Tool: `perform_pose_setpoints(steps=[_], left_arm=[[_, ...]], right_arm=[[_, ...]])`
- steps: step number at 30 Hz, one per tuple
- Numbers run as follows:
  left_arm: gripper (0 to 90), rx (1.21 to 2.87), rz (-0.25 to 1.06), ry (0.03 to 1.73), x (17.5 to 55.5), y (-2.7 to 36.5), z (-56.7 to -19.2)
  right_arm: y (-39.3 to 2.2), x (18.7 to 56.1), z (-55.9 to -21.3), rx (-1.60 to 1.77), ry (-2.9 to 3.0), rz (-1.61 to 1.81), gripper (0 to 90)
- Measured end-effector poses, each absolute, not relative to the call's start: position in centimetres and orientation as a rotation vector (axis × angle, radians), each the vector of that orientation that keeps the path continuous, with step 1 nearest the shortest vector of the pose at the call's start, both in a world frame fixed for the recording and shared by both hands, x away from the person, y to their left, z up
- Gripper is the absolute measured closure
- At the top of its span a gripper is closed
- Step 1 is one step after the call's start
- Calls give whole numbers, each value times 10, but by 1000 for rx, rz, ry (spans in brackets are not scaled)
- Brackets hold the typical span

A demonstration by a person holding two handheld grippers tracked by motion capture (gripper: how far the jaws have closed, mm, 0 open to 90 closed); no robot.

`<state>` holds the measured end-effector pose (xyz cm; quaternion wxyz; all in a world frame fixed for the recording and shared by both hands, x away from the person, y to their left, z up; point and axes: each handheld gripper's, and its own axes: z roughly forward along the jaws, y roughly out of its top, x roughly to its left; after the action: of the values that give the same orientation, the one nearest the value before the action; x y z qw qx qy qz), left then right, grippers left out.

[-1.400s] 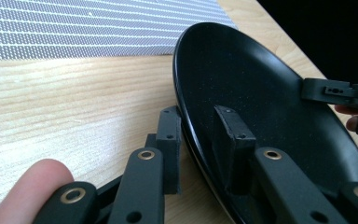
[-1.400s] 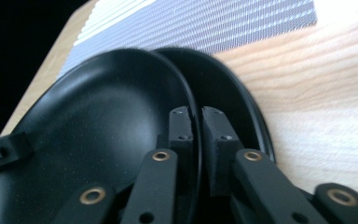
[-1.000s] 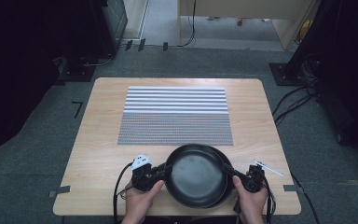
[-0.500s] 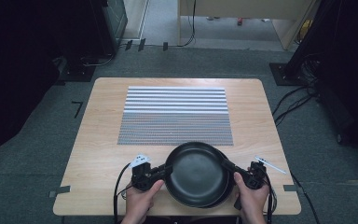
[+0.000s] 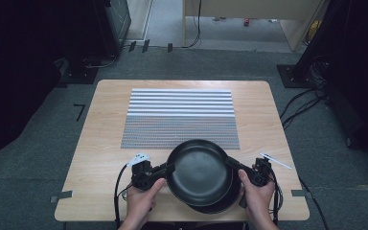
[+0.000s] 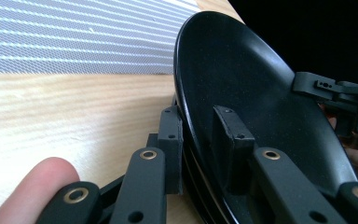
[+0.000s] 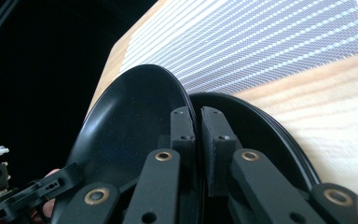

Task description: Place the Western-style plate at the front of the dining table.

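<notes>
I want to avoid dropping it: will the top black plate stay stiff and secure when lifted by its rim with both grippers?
The top black plate probably stays stiff: it keeps its round shape with the left gripper and right gripper clamped on opposite rims. Its glossy surface may be slippery. The thin rim grips could let it tilt over the black plates beneath.

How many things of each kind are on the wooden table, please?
Round black plates: 2, one lifted, one beneath it
Grey striped woven mat: 1
Black two-jaw tools: 2, left tool, right tool
Total: 5
</notes>
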<state>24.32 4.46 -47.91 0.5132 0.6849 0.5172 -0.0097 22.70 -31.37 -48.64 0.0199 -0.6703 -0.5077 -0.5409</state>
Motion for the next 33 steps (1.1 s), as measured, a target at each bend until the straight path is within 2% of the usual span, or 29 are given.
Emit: perform_pose_setpoints(steps=[33], left_arm=[[747,1609,10,1276,306,62,-447]], right_arm=[[-295,304,-452,-2026,-1593,-1687,836]])
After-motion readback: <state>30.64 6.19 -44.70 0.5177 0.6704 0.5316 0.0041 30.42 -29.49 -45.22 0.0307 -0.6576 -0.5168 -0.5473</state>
